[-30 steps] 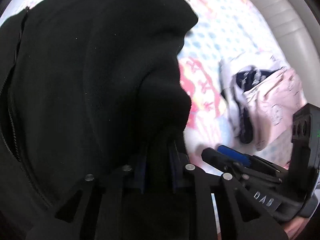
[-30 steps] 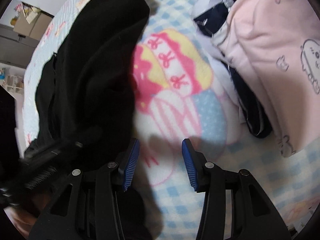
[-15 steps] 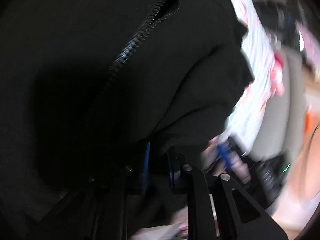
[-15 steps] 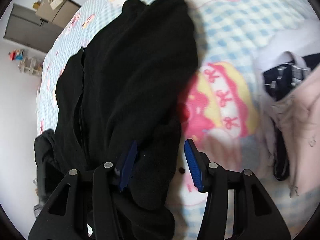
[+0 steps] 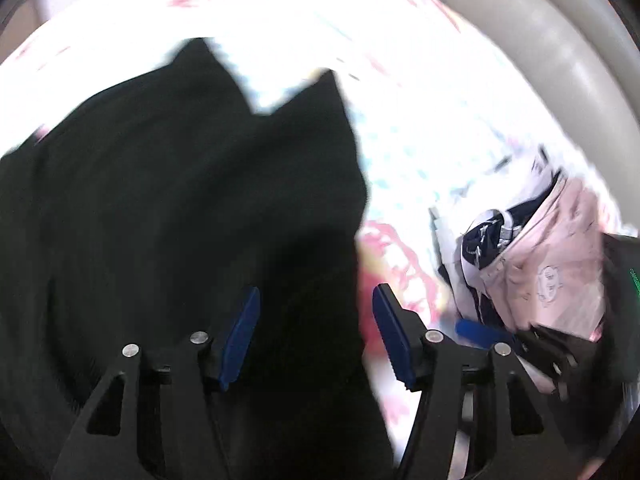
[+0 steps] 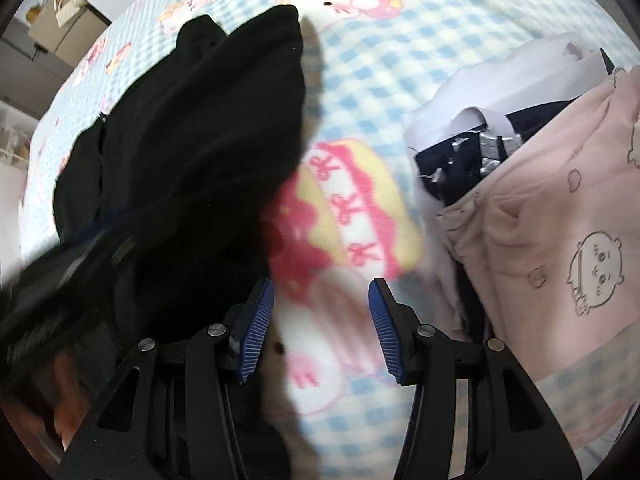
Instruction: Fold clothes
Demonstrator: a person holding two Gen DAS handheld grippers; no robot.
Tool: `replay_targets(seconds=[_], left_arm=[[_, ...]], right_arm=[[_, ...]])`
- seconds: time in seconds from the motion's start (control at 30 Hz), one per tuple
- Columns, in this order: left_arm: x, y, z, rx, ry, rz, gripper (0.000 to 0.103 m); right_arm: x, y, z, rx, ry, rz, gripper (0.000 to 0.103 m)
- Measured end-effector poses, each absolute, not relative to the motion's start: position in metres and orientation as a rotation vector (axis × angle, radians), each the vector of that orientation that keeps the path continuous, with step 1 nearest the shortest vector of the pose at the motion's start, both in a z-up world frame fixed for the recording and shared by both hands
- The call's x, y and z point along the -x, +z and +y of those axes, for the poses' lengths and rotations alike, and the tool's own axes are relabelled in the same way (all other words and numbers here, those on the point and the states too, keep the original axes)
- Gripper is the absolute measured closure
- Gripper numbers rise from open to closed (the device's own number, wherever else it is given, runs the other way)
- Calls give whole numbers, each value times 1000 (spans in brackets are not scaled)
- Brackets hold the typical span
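One cardboard box (image 6: 52, 24) beyond the black jacket (image 6: 192, 152), right-wrist view only.

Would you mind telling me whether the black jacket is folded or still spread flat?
Folded over, loosely: the black jacket lies doubled in thick layers on the checked blanket, not flat. How neat the fold is, cannot tell.

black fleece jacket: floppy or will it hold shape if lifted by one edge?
Probably floppy: the black fleece jacket lies in soft, rounded folds on the blanket. Its thick pile likely grips pads well. Lifted by one edge, the loose layers would probably sag and unfold.
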State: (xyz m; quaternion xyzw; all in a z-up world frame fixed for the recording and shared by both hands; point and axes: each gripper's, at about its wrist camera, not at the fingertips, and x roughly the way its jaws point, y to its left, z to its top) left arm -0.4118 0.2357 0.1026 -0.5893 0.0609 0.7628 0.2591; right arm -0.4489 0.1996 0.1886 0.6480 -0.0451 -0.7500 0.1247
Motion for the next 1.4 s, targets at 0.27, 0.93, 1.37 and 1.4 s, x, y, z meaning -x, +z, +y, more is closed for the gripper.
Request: replay_targets(seconds=[0.27, 0.93, 1.37, 1.4], left_arm=[[446, 66, 253, 1737, 2034, 227, 84], [366, 118, -112, 1818, 2446, -937, 34], [436, 161, -104, 1650, 2616, -662, 33], [432, 171, -114, 1628, 2712, -687, 33]], right_arm=[[443, 183, 213, -1952, -2175, -140, 52], [473, 188, 89, -1710, -2089, 108, 52], [505, 137, 64, -1759, -2001, 200, 85], [506, 143, 70, -1764, -2066, 221, 85]])
